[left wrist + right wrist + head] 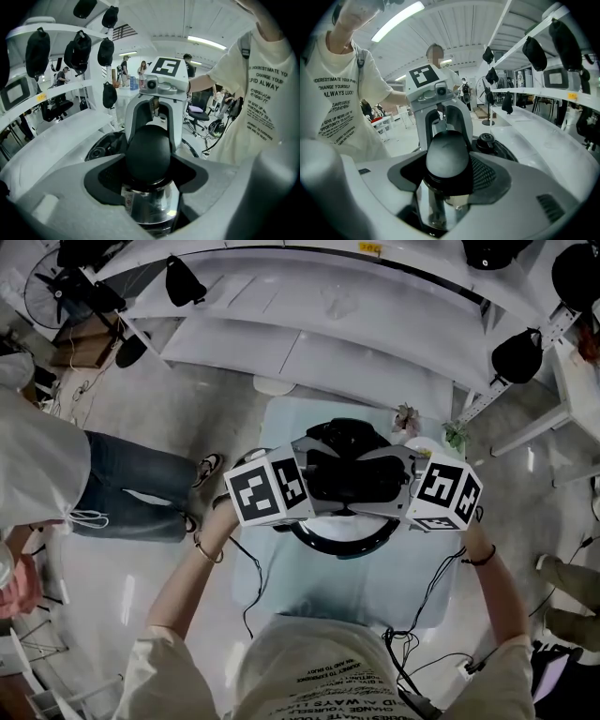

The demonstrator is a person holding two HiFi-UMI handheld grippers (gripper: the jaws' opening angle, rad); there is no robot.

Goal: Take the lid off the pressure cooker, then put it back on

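White curved racks hung with dark caps (185, 280) arc behind a small desk under a pale blue cloth (319, 592), and a bystander in jeans (122, 488) stands off its left edge. Dead centre, nearer the far edge, sits the steel pressure cooker with its black domed lid (349, 470), pinned between both tools. Left gripper (312, 476) comes in from the left edge: its own view shows the left gripper (147, 154) with jaws drawn in tight around a black rounded side handle (147, 150), shiny steel body (150, 206) just beneath. Right gripper (398, 476) mirrors it from the right edge, and up close the right gripper (447, 161) has its jaws clamped on the opposite black handle (446, 157), lid valve (486, 139) just beyond. Two small potted plants (406, 418) mark the far right corner. Under the grippers a black ring (342, 545) shows on the cloth; whether lid and pot are apart, I cannot tell
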